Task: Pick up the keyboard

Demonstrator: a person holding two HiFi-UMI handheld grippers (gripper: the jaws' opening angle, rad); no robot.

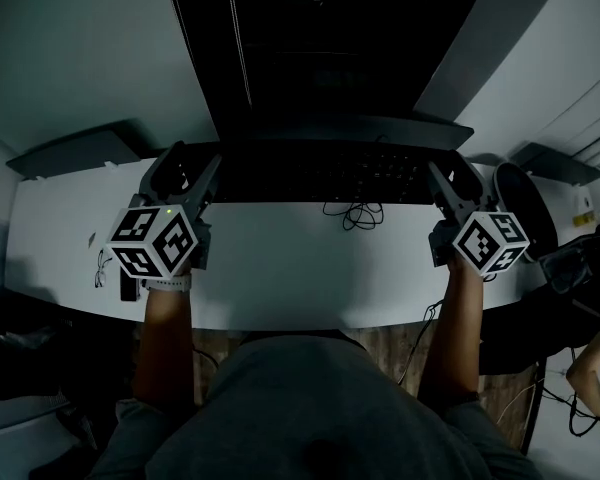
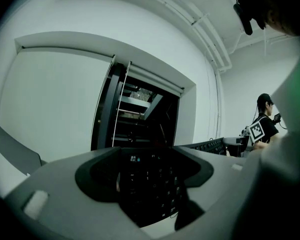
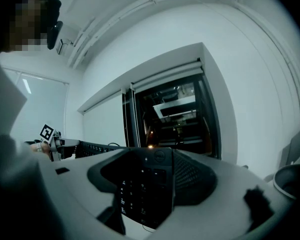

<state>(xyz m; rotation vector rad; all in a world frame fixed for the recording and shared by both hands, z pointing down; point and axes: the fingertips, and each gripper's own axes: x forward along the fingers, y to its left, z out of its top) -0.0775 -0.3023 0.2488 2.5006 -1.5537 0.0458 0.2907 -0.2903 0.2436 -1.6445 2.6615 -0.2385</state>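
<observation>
Left gripper is on the left end of the keyboard, and its own view confirms it: the jaws are clamped on that end, with the Esc corner of the keyboard sitting right between them. Over on the other side, the right gripper matches it, jaws closed on the right end, with dark keys and the edge of the board filling the gap. So it's a two-ended hold, one marker cube on the left and the other cube on the right, forearms reaching in from below. The keyboard runs straight across between them at the far edge of the white table. Whether it's clear of the surface, I can't tell from here. Its cable lies in a loose tangle on the tabletop just in front. Behind it all, a dark recessed opening is set into the pale wall.
</observation>
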